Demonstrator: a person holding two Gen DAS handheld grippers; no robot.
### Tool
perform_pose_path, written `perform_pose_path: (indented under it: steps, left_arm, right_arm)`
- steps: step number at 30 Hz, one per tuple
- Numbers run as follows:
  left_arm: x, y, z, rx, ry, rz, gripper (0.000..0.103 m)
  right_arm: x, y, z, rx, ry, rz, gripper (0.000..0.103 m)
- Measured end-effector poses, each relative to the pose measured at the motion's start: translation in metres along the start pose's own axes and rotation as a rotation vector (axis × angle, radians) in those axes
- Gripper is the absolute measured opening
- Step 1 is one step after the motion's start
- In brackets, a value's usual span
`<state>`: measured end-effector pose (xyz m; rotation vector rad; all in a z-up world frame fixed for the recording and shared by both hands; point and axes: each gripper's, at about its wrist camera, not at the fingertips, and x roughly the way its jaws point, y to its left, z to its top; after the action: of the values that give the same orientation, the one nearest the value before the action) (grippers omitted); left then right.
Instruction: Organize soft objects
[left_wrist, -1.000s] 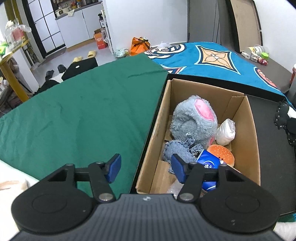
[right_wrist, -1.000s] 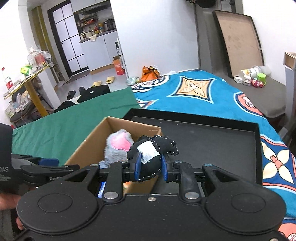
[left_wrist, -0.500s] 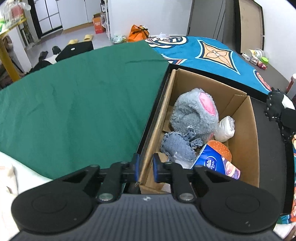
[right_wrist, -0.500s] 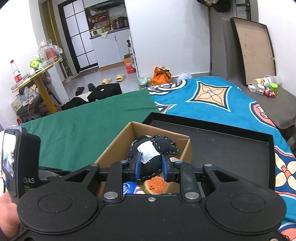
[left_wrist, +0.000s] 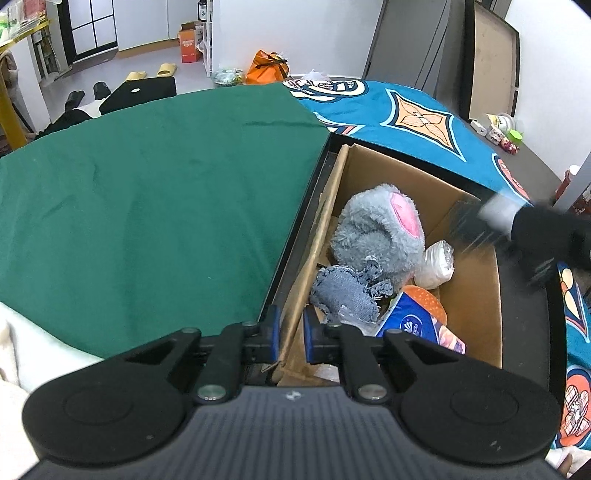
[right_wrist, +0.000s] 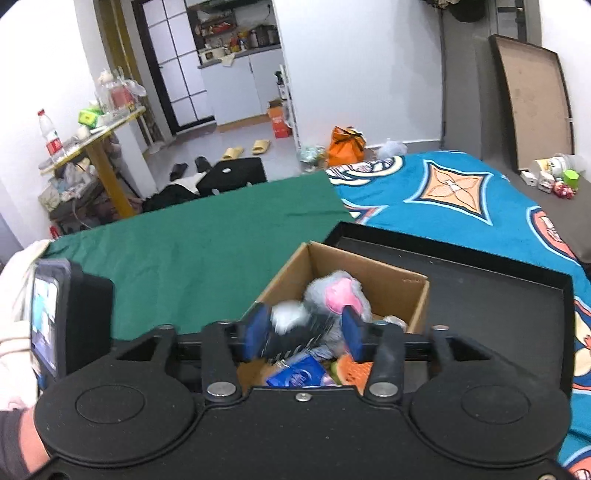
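Right gripper (right_wrist: 306, 332) jaws spread wide, blurred black-and-white plush (right_wrist: 295, 325) loose between them, over the cardboard box (right_wrist: 388, 280) — looks like the drop-in step. Left gripper (left_wrist: 290, 330) pinched on the box's near wall, steadying it. Next: judge whether plush lands inside, then pull right gripper clear. Left view shows contents: grey plush (left_wrist: 376, 236), denim piece (left_wrist: 347, 291), tissue pack (left_wrist: 410, 325); plush there just a blur at right. Right view shows the black tray (right_wrist: 498, 295) under the box.

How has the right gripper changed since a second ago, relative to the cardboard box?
Yes. The right gripper has moved over the cardboard box and opened; the black plush toy, blurred, sits loose between its fingers.
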<state>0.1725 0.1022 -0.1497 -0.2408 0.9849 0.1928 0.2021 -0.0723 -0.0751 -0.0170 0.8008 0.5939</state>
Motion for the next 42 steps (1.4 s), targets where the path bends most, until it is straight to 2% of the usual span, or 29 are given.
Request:
perform_pose_path:
  steps: [9,14,16,19,23,29,35,39,42]
  left_arm:
    - [0.000,0.001,0.001,-0.004,0.002,-0.002,0.013]
    - [-0.002,-0.004,0.000,0.014,-0.005,0.018,0.016]
    - [-0.004,-0.005,-0.001,0.022,-0.013,0.030,0.016]
    - [-0.008,-0.007,0.000,0.030,-0.021,0.039,0.018]
    - [-0.012,-0.008,0.003,0.031,-0.021,0.053,0.029]
    - [-0.024,-0.013,0.006,0.032,-0.013,0.054,0.039]
    - [-0.048,-0.027,0.006,0.061,-0.037,0.029,0.051]
    - [-0.069,-0.036,0.011,0.071,-0.060,0.007,0.059]
    - [-0.084,-0.045,0.013,0.094,-0.082,-0.009,0.068]
  right_arm:
    - [-0.022,-0.035,-0.019,0.116,0.004,-0.100,0.051]
    - [-0.031,-0.050,-0.030,0.178,-0.001,-0.126,0.053]
    - [-0.033,-0.055,-0.033,0.197,0.003,-0.133,0.057]
    - [-0.038,-0.058,-0.036,0.215,-0.007,-0.129,0.059]
    - [-0.046,-0.062,-0.038,0.231,-0.029,-0.118,0.064]
    - [-0.055,-0.069,-0.043,0.265,-0.041,-0.100,0.072]
    - [-0.068,-0.075,-0.047,0.311,-0.068,-0.089,0.084]
    - [-0.080,-0.075,-0.049,0.334,-0.091,-0.095,0.101]
    - [-0.088,-0.076,-0.052,0.351,-0.103,-0.099,0.103]
